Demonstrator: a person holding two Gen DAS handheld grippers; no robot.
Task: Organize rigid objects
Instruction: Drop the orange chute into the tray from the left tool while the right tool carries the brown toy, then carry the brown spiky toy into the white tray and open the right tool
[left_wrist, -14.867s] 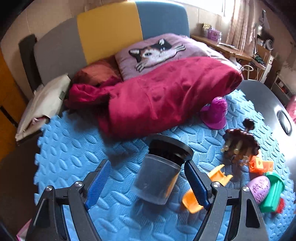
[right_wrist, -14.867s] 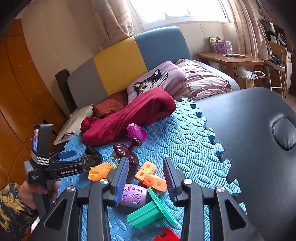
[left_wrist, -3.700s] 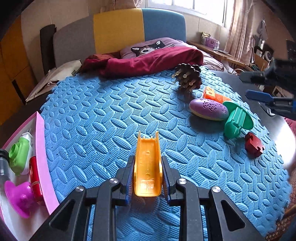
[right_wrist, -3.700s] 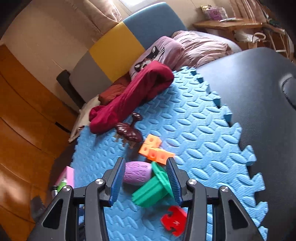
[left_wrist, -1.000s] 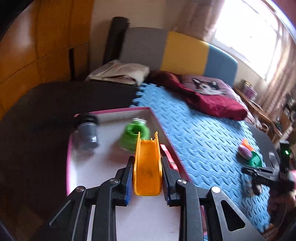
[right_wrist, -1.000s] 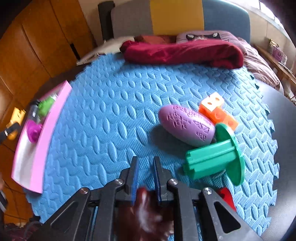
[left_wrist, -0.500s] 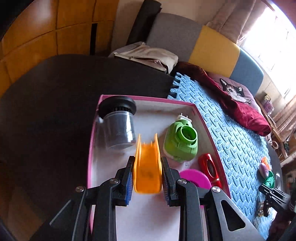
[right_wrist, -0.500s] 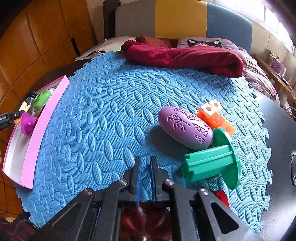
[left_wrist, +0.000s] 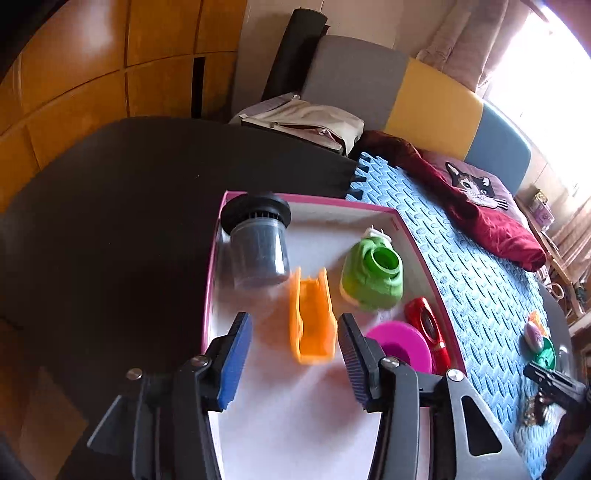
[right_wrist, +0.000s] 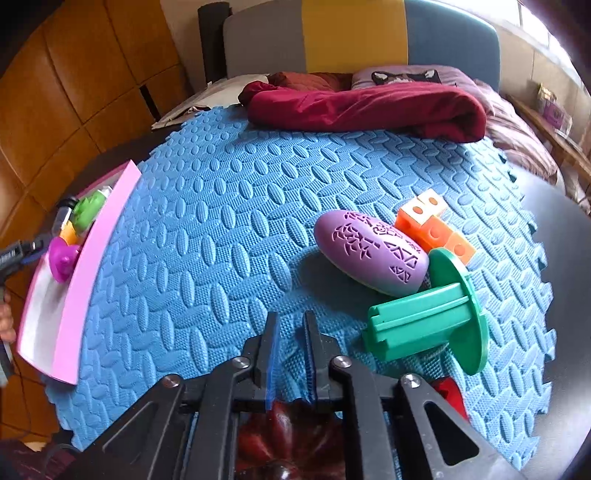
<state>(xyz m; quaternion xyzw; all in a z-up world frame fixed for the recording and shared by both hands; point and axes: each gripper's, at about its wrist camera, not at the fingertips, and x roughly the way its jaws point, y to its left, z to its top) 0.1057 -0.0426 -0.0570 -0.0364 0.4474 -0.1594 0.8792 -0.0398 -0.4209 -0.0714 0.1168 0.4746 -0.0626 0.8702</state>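
Observation:
My left gripper (left_wrist: 293, 343) is open above the pink-rimmed tray (left_wrist: 417, 243). The orange channel piece (left_wrist: 312, 317) lies loose between its fingers on the tray floor. In the tray also sit a grey jar with a black lid (left_wrist: 258, 240), a green toy (left_wrist: 373, 275), a magenta cup (left_wrist: 400, 347) and a red piece (left_wrist: 426, 326). My right gripper (right_wrist: 290, 332) is shut on the dark brown comb-like toy (right_wrist: 291, 443), held below its fingers over the blue mat (right_wrist: 229, 229). A purple egg (right_wrist: 371, 253), orange blocks (right_wrist: 432, 225) and a green spool (right_wrist: 428, 321) lie ahead to the right.
The tray (right_wrist: 79, 273) lies at the mat's left edge on a dark table (left_wrist: 110, 206). A red piece (right_wrist: 448, 400) lies near the right fingers. A crimson cloth (right_wrist: 365, 105) and cat pillow (right_wrist: 406, 77) lie at the mat's far end, against a sofa back (right_wrist: 354, 33).
My left gripper has opened and let go of the orange channel piece, which now lies in the tray. My right gripper stays shut on the brown toy and has barely moved.

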